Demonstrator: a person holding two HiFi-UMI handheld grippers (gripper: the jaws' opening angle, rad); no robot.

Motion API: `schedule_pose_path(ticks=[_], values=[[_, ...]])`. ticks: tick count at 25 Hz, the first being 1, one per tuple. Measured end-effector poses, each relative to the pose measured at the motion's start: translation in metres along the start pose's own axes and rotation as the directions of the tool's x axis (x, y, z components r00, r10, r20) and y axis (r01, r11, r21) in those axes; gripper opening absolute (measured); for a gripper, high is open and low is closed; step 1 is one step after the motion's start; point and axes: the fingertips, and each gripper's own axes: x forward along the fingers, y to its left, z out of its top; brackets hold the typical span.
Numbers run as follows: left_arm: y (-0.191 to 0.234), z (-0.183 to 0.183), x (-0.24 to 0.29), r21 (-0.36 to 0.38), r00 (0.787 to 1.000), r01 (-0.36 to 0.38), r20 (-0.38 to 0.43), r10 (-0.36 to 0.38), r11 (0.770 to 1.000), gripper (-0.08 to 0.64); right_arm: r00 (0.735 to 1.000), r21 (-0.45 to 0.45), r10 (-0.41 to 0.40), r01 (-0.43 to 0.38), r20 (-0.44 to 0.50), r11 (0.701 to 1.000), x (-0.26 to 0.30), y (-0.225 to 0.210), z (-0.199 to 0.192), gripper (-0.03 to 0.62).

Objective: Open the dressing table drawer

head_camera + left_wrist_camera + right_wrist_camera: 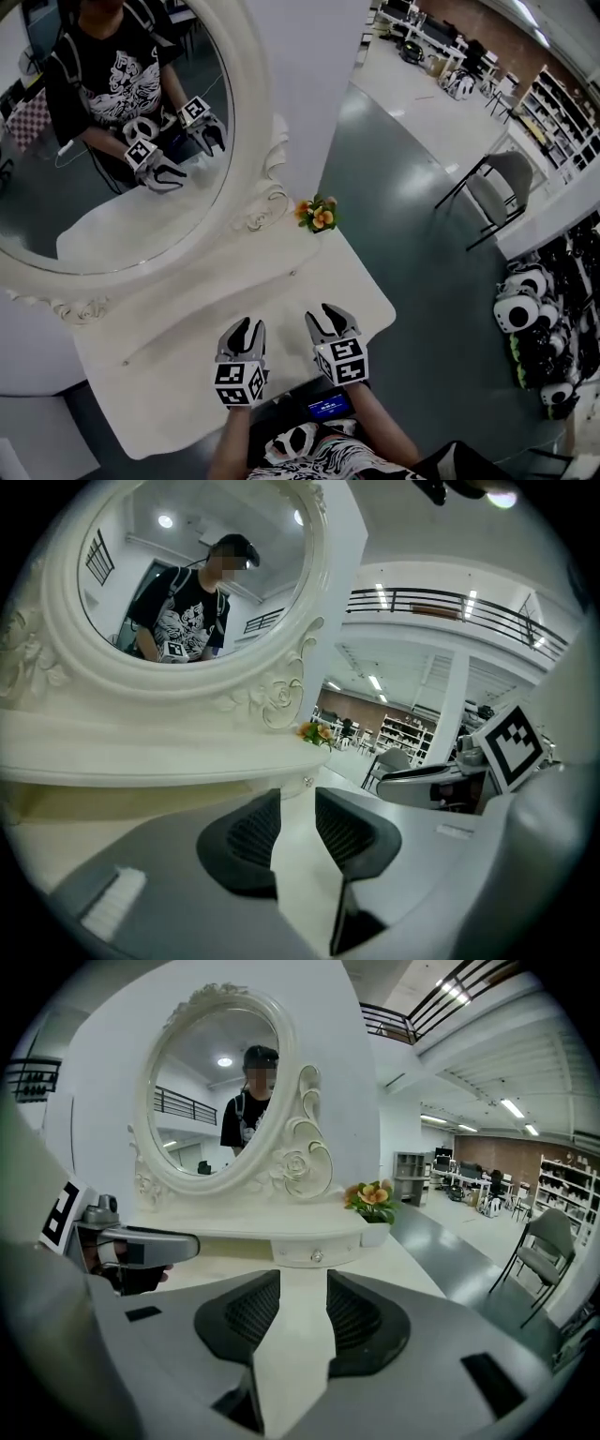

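Observation:
The white dressing table (178,375) has a raised shelf below its oval mirror (103,141). A small drawer (317,1252) with a round knob (317,1256) sits in the shelf's front, shut; the same knob (307,781) shows in the left gripper view. My left gripper (246,326) and right gripper (328,314) hover side by side over the table top near its front edge, pointing at the shelf. Both are open with nothing between the jaws, as the left gripper (298,808) and right gripper (305,1290) show in their own views. Neither touches the drawer.
A small pot of orange flowers (317,214) stands at the shelf's right end. On the floor to the right are a grey chair (502,183) and several panda plush toys (525,309). The mirror reflects the person and both grippers.

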Motion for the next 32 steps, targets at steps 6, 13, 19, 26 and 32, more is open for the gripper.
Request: schedule_pose_path(ticks=[6, 13, 19, 26, 32], values=[[0.014, 0.005, 0.019, 0.0, 1.0, -0.017, -0.009, 0.017, 1.0, 0.114, 1.0, -0.012, 0.021, -0.022, -0.008, 1.0, 0.026, -0.002, 0.013, 0.141], [0.018, 0.012, 0.039, 0.004, 0.999, -0.031, -0.01, 0.031, 1.0, 0.112, 0.999, -0.007, 0.05, -0.051, -0.019, 0.999, 0.05, -0.01, 0.016, 0.143], [0.024, -0.002, 0.053, -0.082, 0.999, -0.013, -0.041, 0.01, 0.997, 0.106, 0.996, -0.027, 0.079, -0.08, -0.042, 0.996, 0.073, -0.012, 0.01, 0.143], [0.032, -0.014, 0.065, -0.062, 0.995, -0.072, -0.072, 0.068, 0.995, 0.106, 0.992, -0.029, 0.108, -0.11, -0.07, 0.993, 0.096, -0.017, 0.004, 0.141], [0.031, -0.019, 0.081, -0.069, 0.994, -0.071, -0.092, 0.065, 0.995, 0.106, 0.985, -0.032, 0.161, -0.163, -0.068, 0.986, 0.12, -0.018, 0.007, 0.143]])
